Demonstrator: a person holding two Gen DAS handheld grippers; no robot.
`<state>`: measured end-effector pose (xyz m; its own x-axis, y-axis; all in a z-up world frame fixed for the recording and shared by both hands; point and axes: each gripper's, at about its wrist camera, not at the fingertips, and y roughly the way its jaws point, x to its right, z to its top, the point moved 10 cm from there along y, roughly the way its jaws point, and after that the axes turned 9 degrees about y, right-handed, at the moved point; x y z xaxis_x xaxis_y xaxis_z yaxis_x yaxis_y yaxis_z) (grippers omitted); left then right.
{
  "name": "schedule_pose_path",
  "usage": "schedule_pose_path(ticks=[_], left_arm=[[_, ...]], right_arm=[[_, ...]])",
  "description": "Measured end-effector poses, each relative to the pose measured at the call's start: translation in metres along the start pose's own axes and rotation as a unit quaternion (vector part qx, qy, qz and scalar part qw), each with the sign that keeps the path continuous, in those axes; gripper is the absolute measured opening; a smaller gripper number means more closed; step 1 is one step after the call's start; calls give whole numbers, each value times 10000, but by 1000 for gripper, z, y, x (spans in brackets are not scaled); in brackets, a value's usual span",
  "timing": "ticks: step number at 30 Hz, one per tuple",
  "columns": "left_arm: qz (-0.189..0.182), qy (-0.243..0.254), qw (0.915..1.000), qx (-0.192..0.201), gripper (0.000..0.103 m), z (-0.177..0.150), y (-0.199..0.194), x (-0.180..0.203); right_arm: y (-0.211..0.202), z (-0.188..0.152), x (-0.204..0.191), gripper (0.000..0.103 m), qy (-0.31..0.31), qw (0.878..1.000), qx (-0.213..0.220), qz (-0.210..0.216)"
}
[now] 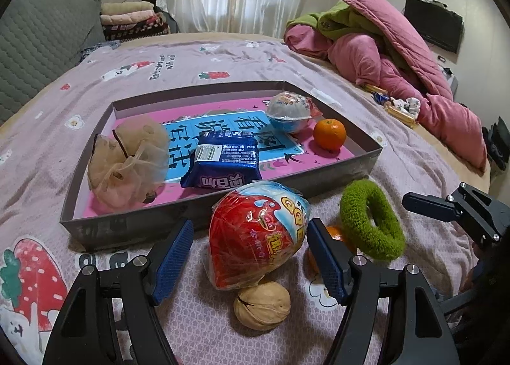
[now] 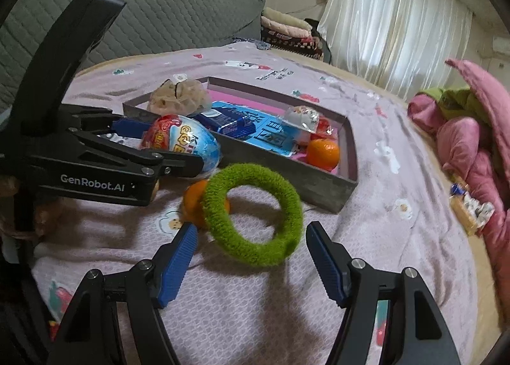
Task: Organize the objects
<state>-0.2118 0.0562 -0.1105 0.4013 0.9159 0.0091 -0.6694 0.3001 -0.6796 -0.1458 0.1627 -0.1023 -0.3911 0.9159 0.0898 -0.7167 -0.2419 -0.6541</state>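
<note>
Left wrist view: your left tongs point(image 1: 250, 256) stand spread with the red and blue foil-wrapped egg point(image 1: 258, 234) between the pads; neither pad seems to press on it, though the one at 3 o'clock sits very close. The egg lies on the bed point(image 1: 223, 55), just short of the tray point(image 1: 220, 212) at 12 o'clock, its long axis tilted from 7 towards 1 o'clock. Its foil shows "GG" lettering and Chinese characters too crumpled to read. A walnut point(image 1: 262, 306) lies just below it at 6 o'clock. Inside the tray sit a mesh bath pouf point(image 1: 127, 161), a blue snack packet point(image 1: 223, 157) with a barcode, a second wrapped egg point(image 1: 288, 111) and an orange point(image 1: 329, 134); the tray's liner bears large Chinese characters.

Right wrist view: your right tongs point(image 2: 251, 256) are spread and hold nothing. The green fuzzy ring point(image 2: 253, 213) lies at 12 o'clock, just ahead of the pads, leaning on another orange point(image 2: 197, 202) at 11 o'clock. The left tool at 9 o'clock reads "GenRobot.AI". I'd judge the left hand closest to a pick: close on the egg, then carry it to 12 o'clock.
</note>
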Motion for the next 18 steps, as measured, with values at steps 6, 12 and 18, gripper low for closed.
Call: schedule_pose_path(ticks=[6, 12, 18], left_arm=[[-107, -16, 9999, -41, 75, -1, 5, 1], [-192, -23, 9998, -39, 69, -1, 7, 4], [-267, -14, 9996, -28, 64, -1, 7, 6]], right_arm=[[7, -2, 0, 55, -169, 9997, -59, -167], [10, 0, 2, 40, -155, 9997, -68, -160], [13, 1, 0, 26, -134, 9998, -114, -75]])
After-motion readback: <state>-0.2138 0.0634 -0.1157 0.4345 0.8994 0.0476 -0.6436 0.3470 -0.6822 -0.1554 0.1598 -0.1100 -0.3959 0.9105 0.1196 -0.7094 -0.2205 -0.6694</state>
